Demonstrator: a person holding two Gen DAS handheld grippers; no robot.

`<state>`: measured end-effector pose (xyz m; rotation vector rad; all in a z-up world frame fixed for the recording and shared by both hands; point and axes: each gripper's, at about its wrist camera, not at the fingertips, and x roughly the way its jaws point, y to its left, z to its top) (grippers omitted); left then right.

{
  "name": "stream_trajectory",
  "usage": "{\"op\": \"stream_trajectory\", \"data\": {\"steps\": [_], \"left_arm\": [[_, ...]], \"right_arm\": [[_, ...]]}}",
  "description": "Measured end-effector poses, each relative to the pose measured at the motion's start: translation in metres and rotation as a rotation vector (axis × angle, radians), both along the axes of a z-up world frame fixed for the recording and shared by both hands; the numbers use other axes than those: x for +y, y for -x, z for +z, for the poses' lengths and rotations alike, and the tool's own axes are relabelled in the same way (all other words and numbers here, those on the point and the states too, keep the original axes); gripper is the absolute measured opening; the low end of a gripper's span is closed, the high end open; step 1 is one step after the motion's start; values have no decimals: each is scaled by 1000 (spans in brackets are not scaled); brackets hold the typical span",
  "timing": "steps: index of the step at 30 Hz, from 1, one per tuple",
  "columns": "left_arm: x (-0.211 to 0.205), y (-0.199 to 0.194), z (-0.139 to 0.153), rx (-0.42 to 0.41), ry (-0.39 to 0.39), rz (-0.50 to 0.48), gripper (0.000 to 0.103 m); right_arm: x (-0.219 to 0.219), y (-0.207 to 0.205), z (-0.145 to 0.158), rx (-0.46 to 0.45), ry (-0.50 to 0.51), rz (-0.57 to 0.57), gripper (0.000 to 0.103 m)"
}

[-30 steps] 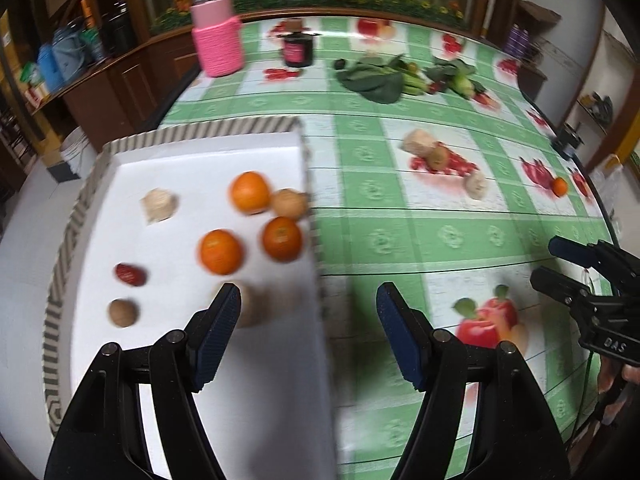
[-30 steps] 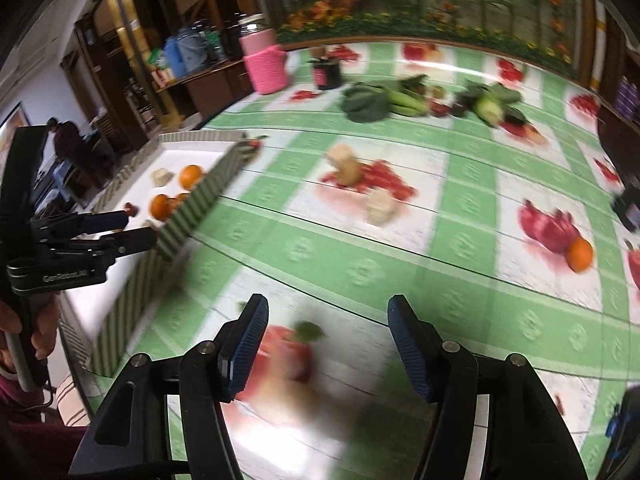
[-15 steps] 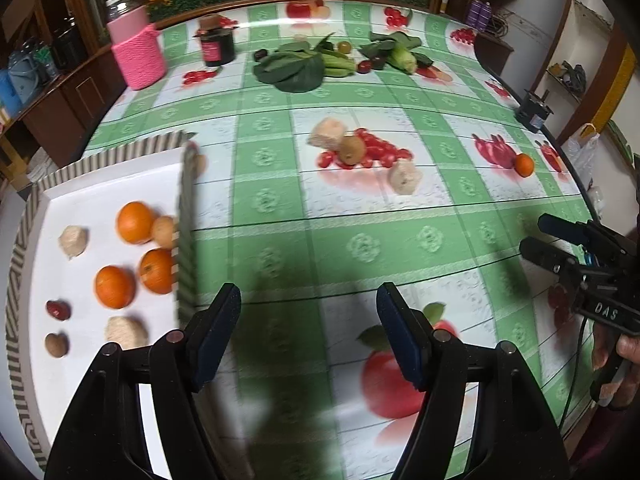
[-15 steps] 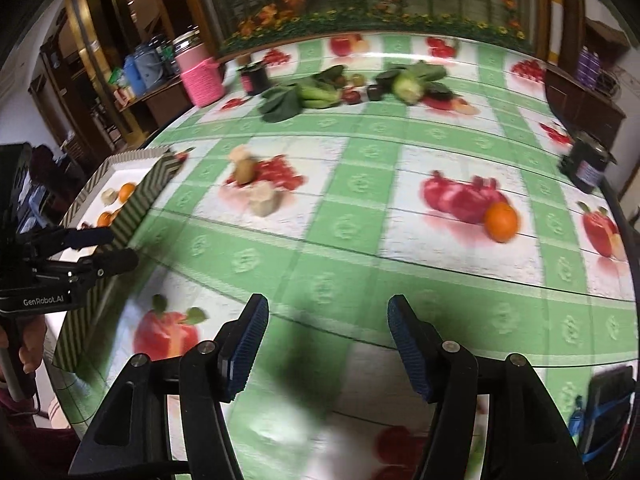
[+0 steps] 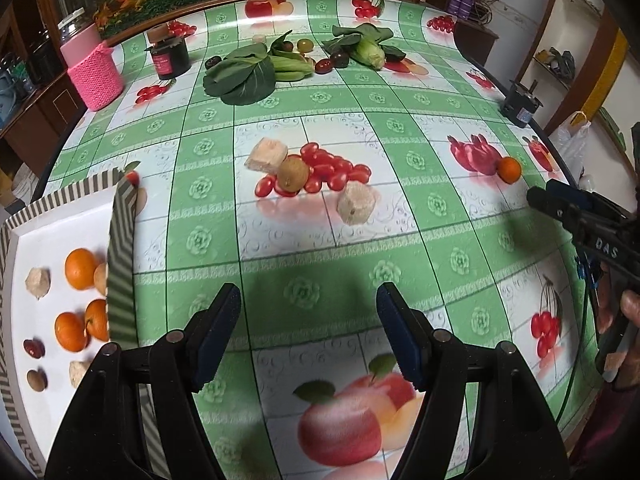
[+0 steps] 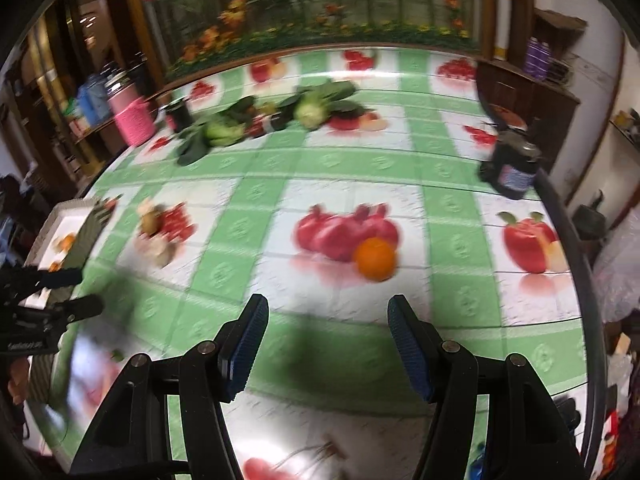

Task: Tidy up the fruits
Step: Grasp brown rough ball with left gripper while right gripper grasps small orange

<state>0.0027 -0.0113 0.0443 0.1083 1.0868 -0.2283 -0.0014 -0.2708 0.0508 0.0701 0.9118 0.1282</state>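
Reaching for the loose orange, both grippers empty.

The orange (image 6: 375,259) lies alone on the table's right side, touching the printed pomegranates, a little beyond and between the right gripper (image 6: 327,344), whose fingers are spread wide with nothing in them; this view is blurred. The tray (image 5: 60,216) sits at the near left edge and already holds several oranges, pale cubes and small dark fruits. Mid-table, a kiwi (image 5: 293,176) lies between two pale cubes (image 5: 266,155) (image 5: 356,203), not yet gathered. The left gripper (image 5: 308,328) hovers over bare cloth just right of the tray, also wide open and empty. By my reading, the step in hand is the approach to the orange; next the right gripper must drop, straddle it and close gently, since a round fruit can roll away, then carry it left to the tray.
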Motion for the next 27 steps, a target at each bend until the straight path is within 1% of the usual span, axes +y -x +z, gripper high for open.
{"op": "stream_trajectory", "data": {"steps": [4, 6, 9, 10, 12, 13, 14, 15, 19, 24, 27], "left_arm": [[-5, -10, -4, 16, 8, 6, 70], [-8, -13, -6, 19, 3, 5, 70], [-12, -19, -9, 28, -3, 3, 70], [-14, -20, -10, 30, -4, 3, 70], [-17, -25, -11, 33, -4, 3, 70], [-18, -27, -11, 35, -4, 3, 70], [-20, -29, -12, 39, -3, 3, 70], [-22, -31, -12, 43, -4, 2, 70], [-28, -41, -17, 61, -9, 7, 70], [-34, -52, -21, 49, -7, 34, 70], [-37, -57, -25, 56, -8, 36, 70]], "right_arm": [[-7, -18, -9, 6, -14, -27, 64], [-6, -25, -14, 16, -3, -25, 62], [-5, -33, -18, 12, 15, -32, 62], [-5, -36, -19, 12, 17, -30, 60], [-5, -39, -22, 20, 17, -24, 50], [-4, -42, -25, 26, 26, -25, 47], [-4, -44, -27, 29, 40, -26, 38], [-4, -45, -29, 29, 46, -25, 32], [-9, -42, -30, 14, 18, -26, 32], [-12, -37, -29, 12, -6, -12, 32], [-11, -36, -29, 11, -10, -6, 32]]}}
